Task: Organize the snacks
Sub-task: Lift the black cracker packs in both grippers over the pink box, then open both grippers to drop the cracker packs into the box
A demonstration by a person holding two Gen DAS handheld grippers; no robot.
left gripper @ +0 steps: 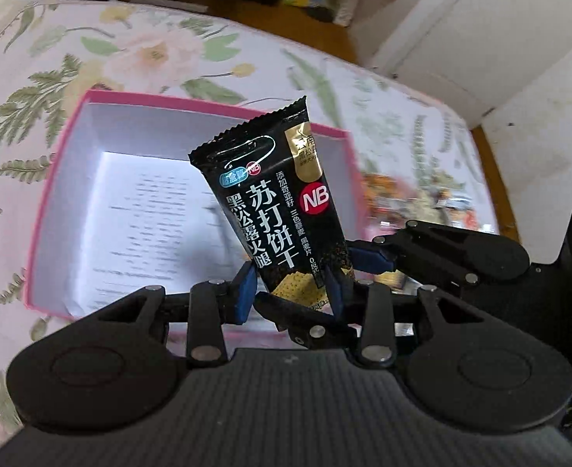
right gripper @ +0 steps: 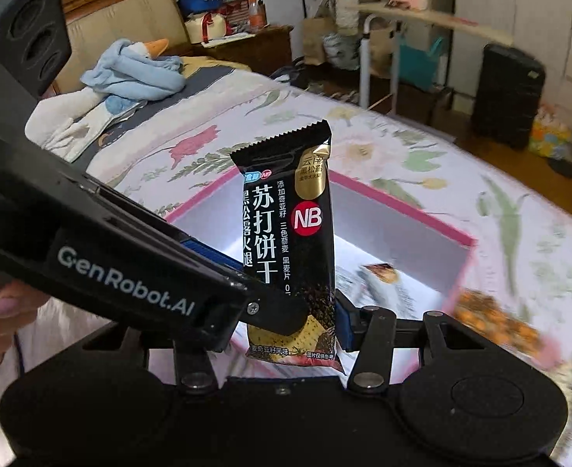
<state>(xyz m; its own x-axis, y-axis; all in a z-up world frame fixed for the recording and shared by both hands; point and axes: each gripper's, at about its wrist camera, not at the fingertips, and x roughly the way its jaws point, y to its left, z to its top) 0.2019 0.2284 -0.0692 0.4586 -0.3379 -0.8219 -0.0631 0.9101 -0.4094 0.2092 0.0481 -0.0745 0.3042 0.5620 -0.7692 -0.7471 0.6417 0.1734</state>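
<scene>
Standing upright between both grippers, black cracker packet (left gripper: 282,210), lower end pinched by left gripper (left gripper: 291,288) and right gripper (right gripper: 321,321), pink box (left gripper: 58,179) open beyond, on floral bed (left gripper: 149,46).

Black snack packet (left gripper: 282,214) (right gripper: 289,249): large white vertical characters "苏打饼干", beside them "黑松露火腿"; smaller white columns "添加奇亚籽" and "三色藜麦 黑麦片". A red disc on the packet carries the white letters "NB"; a smaller "NB" mark sits near the top, next to a blue badge whose characters are too small to read. The gold panel at the upper corner bears characters, only partly legible. Along the packet's bottom edge, in the right wrist view: "图片仅供参考". Black gripper body (right gripper: 102,268): white lettering "GenRobot.AI". Sheet inside the pink box (left gripper: 64,179): printed lines, blurred, unreadable.
</scene>
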